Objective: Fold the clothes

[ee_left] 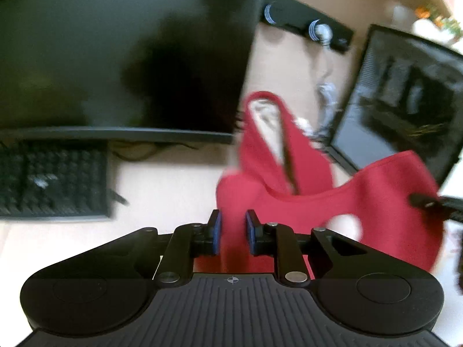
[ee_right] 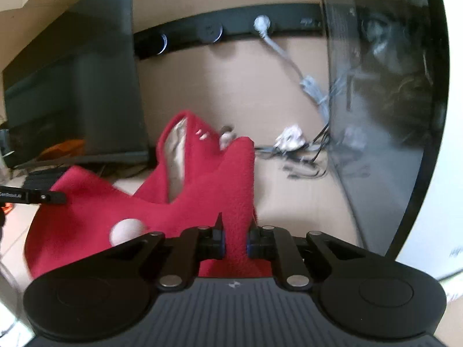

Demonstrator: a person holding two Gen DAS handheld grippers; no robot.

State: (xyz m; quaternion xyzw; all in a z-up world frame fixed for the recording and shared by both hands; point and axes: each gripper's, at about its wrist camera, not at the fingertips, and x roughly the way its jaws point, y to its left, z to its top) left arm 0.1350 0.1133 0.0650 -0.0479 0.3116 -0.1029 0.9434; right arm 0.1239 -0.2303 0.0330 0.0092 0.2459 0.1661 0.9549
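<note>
A red fleece garment (ee_left: 292,170) hangs in the air between my two grippers, above the pale desk (ee_left: 162,185). My left gripper (ee_left: 233,232) is shut on one part of it, the cloth pinched between the blue pads. My right gripper (ee_right: 235,241) is shut on another part of the red garment (ee_right: 202,190). The right gripper's tip shows at the right edge of the left wrist view (ee_left: 434,202). The left gripper's tip shows at the left edge of the right wrist view (ee_right: 37,197). A pale lining shows inside a fold.
A large dark monitor (ee_left: 121,52) and a black keyboard (ee_left: 52,179) stand to the left. A second dark screen (ee_right: 385,101) stands at the right. A black power strip (ee_right: 231,30) with a white plug and loose cables (ee_right: 303,156) lies behind.
</note>
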